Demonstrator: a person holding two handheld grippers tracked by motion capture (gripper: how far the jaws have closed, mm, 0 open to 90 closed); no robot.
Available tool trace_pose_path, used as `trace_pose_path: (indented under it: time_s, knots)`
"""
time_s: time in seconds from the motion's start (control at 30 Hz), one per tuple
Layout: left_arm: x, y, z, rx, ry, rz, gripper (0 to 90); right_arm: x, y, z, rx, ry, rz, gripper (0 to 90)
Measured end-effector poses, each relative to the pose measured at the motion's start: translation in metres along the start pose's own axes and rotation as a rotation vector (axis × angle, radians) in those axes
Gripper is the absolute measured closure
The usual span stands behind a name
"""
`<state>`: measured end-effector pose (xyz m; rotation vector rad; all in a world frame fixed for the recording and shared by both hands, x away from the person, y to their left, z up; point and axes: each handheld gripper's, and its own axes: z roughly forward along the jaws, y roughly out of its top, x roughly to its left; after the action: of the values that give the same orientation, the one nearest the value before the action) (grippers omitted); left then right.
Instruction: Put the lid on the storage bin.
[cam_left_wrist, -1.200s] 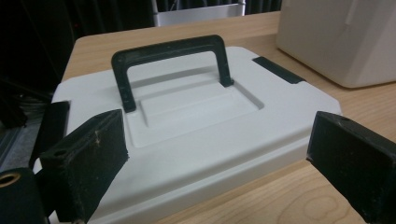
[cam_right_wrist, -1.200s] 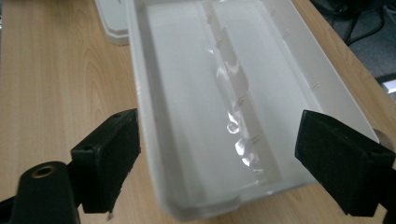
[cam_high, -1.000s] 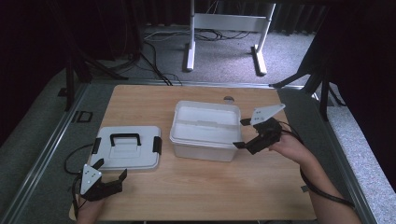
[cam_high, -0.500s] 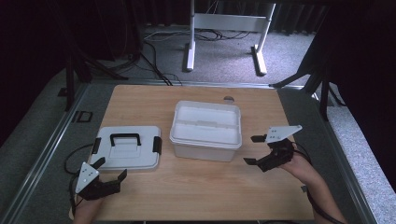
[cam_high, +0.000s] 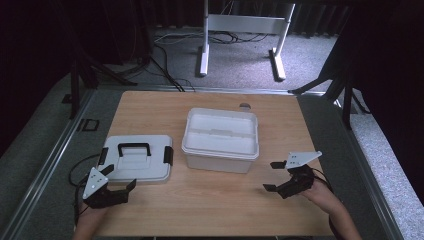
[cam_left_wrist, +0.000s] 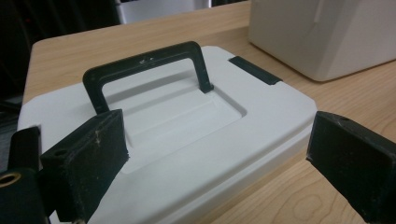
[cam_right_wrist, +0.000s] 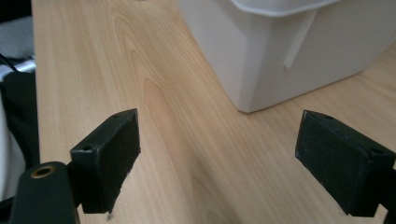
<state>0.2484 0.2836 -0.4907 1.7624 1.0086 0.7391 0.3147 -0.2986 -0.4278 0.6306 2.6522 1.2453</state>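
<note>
The lid (cam_high: 136, 157) is laid flat, handle up, at nine o'clock of the open box (cam_high: 221, 139) on the bench (cam_high: 210, 200), where it is faced by the wide-open, empty left tool (cam_high: 118, 191), seemingly for lifting, while the right tool (cam_high: 273, 176), likewise spread and empty, is held at four o'clock of the box.

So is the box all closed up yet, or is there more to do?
Not yet. The lid already lies flat on the table, left of the open white box. Nothing is held: the left gripper waits open by the lid's near edge, the right gripper open beside the box. Probably left: grabbing the lid's black handle and closing the box.
</note>
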Motion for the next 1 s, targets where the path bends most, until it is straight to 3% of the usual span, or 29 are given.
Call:
trace_pose_path:
  time_s: [0.1, 0.37, 0.5, 0.7, 1.0]
  knots:
    - [0.005, 0.004, 0.001, 0.007, -0.008, 0.006, 4.9, 0.000, -0.011, 0.004, -0.017, 0.018, 0.030, 13.3]
    - [0.018, 0.021, 0.007, 0.052, -0.015, 0.056, 7.1, 0.000, -0.034, 0.019, 0.031, 0.019, 0.080, 13.3]
    - [0.025, 0.034, 0.011, 0.083, -0.027, 0.093, 7.0, 0.002, -0.043, 0.025, 0.027, 0.054, 0.103, 13.3]
    - [0.037, 0.048, 0.019, 0.156, -0.046, 0.126, 7.0, 0.005, -0.045, 0.028, 0.021, 0.081, 0.113, 13.3]
    - [0.051, 0.067, 0.046, 0.343, -0.069, 0.230, 7.0, 0.004, -0.046, 0.028, 0.018, 0.080, 0.121, 13.5]
